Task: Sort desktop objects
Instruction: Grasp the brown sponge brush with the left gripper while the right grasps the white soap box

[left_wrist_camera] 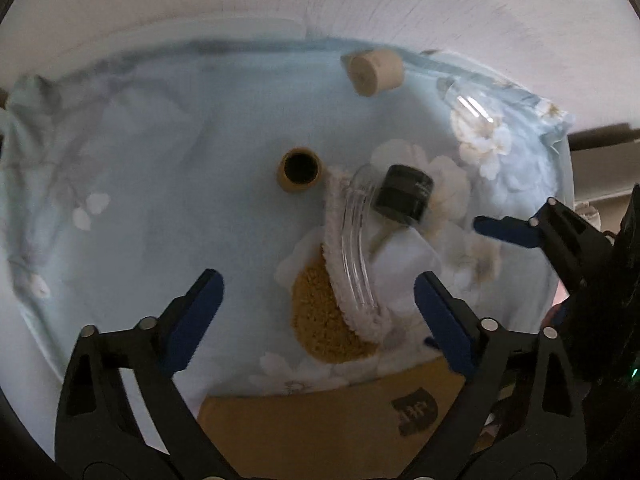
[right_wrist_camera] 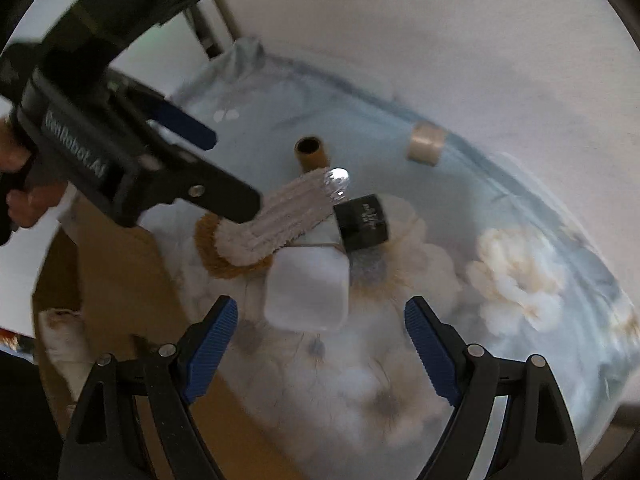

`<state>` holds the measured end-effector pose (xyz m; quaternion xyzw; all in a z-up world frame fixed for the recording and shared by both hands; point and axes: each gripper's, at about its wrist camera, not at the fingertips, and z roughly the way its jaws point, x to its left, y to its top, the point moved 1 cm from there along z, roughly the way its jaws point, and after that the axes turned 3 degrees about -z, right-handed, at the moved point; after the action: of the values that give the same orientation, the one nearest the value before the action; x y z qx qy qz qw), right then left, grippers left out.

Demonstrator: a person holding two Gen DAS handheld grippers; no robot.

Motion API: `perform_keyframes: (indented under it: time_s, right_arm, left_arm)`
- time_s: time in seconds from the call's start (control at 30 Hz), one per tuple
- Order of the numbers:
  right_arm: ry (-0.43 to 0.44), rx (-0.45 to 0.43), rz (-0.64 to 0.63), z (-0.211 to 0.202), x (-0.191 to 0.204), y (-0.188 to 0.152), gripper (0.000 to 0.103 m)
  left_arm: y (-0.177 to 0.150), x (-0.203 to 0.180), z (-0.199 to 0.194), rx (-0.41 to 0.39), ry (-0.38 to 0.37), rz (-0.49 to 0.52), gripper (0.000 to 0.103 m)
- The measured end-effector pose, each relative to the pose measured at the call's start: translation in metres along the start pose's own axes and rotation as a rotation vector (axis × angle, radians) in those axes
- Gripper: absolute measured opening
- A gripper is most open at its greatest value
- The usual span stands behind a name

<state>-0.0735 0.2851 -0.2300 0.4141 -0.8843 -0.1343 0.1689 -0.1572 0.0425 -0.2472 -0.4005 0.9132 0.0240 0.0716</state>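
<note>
While both claws hang spread and empty over the table (left_wrist_camera: 168,128), lower left claw (left_wrist_camera: 318,312) squarely astride clear brush (left_wrist_camera: 354,248) lying at twelve o'clock, keep right claw (right_wrist_camera: 322,338) clear over white block (right_wrist_camera: 306,292), avoid nudging black jar (left_wrist_camera: 404,194).

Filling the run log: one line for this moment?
left gripper: open, above brush | right gripper: open, above white block | nothing held

Dim, soft light; motion blur throughout, fisheye-warped dark edges.
</note>
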Motion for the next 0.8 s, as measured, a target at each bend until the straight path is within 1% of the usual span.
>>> perform_keyframes:
  time_s: [0.13, 0.23, 0.37, 0.4, 0.47, 0.5, 0.53, 0.57, 0.6, 0.63, 0.7, 0.8]
  right_arm:
    - [0.028, -0.011, -0.080, 0.014, 0.012, -0.002, 0.083]
    - [0.015, -0.022, -0.122, 0.021, 0.019, -0.004, 0.083]
    - [0.002, -0.041, -0.149, 0.027, 0.025, -0.007, 0.083]
    - [-0.006, -0.044, -0.156, 0.029, 0.026, -0.008, 0.083]
    - [-0.031, -0.045, -0.177, 0.033, 0.030, -0.010, 0.083]
    - [-0.052, -0.042, -0.192, 0.036, 0.032, -0.011, 0.082]
    - [-0.079, -0.038, -0.211, 0.039, 0.035, -0.012, 0.079]
    - [-0.100, -0.034, -0.226, 0.041, 0.037, -0.014, 0.067]
    - [-0.109, -0.025, -0.232, 0.044, 0.037, -0.015, 0.064]
    - [-0.105, -0.041, -0.227, 0.042, 0.038, -0.016, 0.064]
    - [-0.108, -0.041, -0.222, 0.041, 0.038, -0.017, 0.063]
    - [-0.115, -0.047, -0.234, 0.037, 0.042, -0.020, 0.063]
  left_arm:
    - [-0.005, 0.002, 0.010, 0.033, 0.004, -0.025, 0.095]
    - [-0.007, 0.006, 0.016, 0.056, 0.002, -0.051, 0.095]
    - [-0.009, 0.009, 0.023, 0.080, -0.013, -0.082, 0.094]
    - [-0.010, 0.010, 0.025, 0.085, -0.012, -0.085, 0.092]
    - [-0.011, 0.010, 0.029, 0.098, -0.016, -0.089, 0.078]
    - [-0.012, 0.010, 0.030, 0.106, -0.028, -0.094, 0.067]
    - [-0.013, 0.009, 0.030, 0.100, -0.029, -0.093, 0.062]
    - [-0.014, 0.007, 0.028, 0.094, -0.040, -0.084, 0.055]
    - [-0.015, 0.005, 0.028, 0.102, -0.063, -0.083, 0.043]
    - [-0.016, 0.004, 0.028, 0.107, -0.074, -0.085, 0.042]
    - [-0.018, 0.001, 0.025, 0.097, -0.057, -0.071, 0.041]
    - [-0.019, 0.000, 0.020, 0.091, -0.057, -0.068, 0.039]
